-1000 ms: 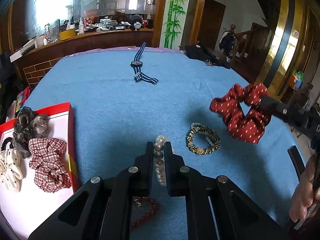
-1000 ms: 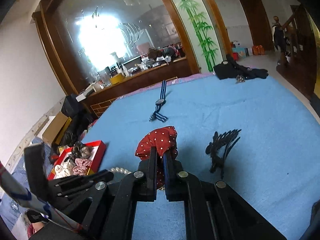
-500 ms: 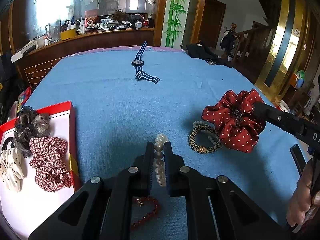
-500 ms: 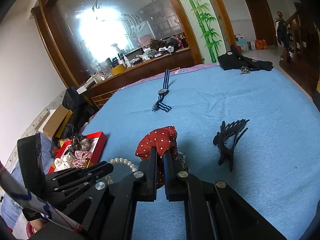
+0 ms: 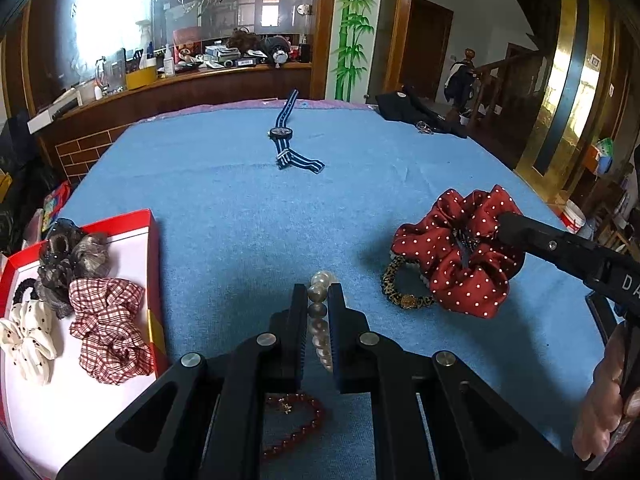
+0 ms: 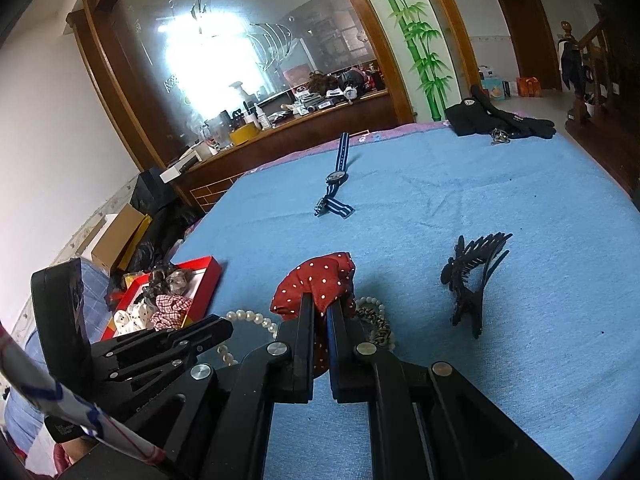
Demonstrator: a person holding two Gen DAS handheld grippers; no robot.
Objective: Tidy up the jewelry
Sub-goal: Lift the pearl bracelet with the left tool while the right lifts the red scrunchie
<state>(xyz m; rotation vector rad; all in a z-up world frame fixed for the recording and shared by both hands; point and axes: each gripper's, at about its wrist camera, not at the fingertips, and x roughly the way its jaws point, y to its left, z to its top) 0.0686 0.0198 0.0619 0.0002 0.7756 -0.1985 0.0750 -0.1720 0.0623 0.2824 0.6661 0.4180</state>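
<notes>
My left gripper is shut on a pearl bracelet, which runs up between its fingers. My right gripper is shut on a red polka-dot scrunchie, seen in the left wrist view low over a leopard-print bracelet on the blue cloth. A red bead bracelet lies under the left gripper. A red-rimmed white tray at the left holds several scrunchies: plaid, white dotted, dark grey.
A striped-strap watch lies mid-table toward the far side. A black claw hair clip rests right of my right gripper. Dark clothing and keys sit at the far right edge. A cluttered wooden counter stands behind the table.
The right gripper has brought the red scrunchie down and leftward, over the leopard-print bracelet. The left gripper stays in place with the pearl bracelet.
</notes>
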